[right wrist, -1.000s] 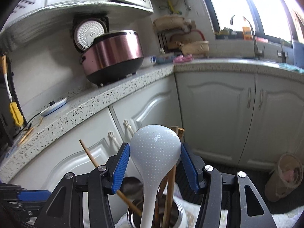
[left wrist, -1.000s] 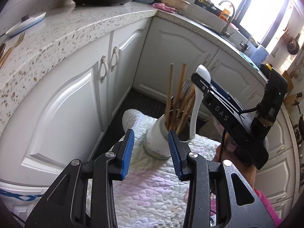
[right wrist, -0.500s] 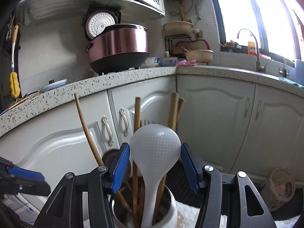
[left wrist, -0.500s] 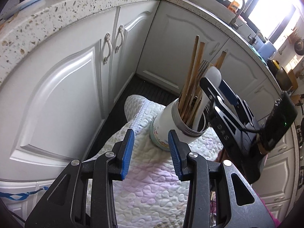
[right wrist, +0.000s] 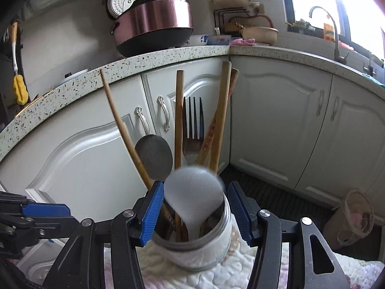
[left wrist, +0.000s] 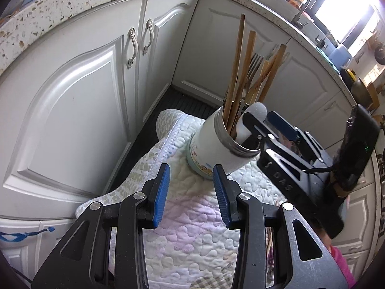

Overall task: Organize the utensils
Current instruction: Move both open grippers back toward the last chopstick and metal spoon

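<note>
Around the white utensil holder [left wrist: 217,144]: mouth crowded with upright wooden handles [left wrist: 237,72], a fork [right wrist: 192,130], a dark spoon [right wrist: 154,156] and a white ladle [right wrist: 195,195], little gap left between them. Flanked closely on both sides by the right gripper [right wrist: 196,213], blue pads spread wide. Just in front, bare quilted cloth [left wrist: 190,228] beneath the left gripper [left wrist: 191,192], pads apart. Behind, walled by white cabinet doors [left wrist: 79,101] under the speckled countertop [right wrist: 168,55].

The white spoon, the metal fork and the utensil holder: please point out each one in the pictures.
white spoon [right wrist: 193,190], right wrist view, on its bowl.
metal fork [right wrist: 192,132], right wrist view, on its tines.
utensil holder [left wrist: 211,144], left wrist view, on its white side wall.
</note>
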Tool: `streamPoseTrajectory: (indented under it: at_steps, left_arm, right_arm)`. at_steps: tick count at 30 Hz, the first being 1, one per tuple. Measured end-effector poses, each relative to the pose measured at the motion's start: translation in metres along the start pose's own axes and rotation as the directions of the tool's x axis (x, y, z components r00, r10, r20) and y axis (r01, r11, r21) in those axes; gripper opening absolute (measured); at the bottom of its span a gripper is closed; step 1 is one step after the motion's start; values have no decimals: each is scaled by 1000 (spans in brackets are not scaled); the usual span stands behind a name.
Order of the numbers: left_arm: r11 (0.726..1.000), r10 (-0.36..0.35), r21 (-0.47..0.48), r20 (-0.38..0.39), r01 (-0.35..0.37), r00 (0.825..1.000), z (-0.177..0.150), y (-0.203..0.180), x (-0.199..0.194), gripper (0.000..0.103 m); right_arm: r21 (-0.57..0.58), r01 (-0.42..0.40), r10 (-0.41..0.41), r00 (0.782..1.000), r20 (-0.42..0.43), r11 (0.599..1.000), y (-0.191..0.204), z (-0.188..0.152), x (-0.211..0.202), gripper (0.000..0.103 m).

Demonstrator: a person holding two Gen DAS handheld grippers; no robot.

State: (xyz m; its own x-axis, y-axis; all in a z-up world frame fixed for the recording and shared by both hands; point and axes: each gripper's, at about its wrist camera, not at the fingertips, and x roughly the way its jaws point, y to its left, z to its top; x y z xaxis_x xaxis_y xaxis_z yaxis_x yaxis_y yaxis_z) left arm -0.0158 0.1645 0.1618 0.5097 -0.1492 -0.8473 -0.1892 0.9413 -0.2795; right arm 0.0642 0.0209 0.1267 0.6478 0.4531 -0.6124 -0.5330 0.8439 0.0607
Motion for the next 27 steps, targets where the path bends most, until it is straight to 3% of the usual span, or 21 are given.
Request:
streamPoseTrajectory:
  at_steps: [1, 7, 17, 27]
  left_arm:
    - [1000, 7, 1, -1, -7, 1000, -1, -1, 1, 39]
    - [999, 40, 13, 4, -40, 999, -7, -6, 4, 49]
    - [997, 62, 37, 8, -62, 998, -27, -23, 14, 50]
    - [996, 23, 84, -30, -20, 999, -61, -60, 30, 50]
  right_arm:
    - [6, -4, 4, 1000, -8, 1000, -1, 0, -1, 63]
    - [32, -8, 9, 999, -38, 999, -7, 1, -18, 64]
    - [51, 56, -51, 994, -93, 997, -14, -15, -53, 64]
    - [108, 146, -125, 975, -183, 983, -45, -65, -93, 65]
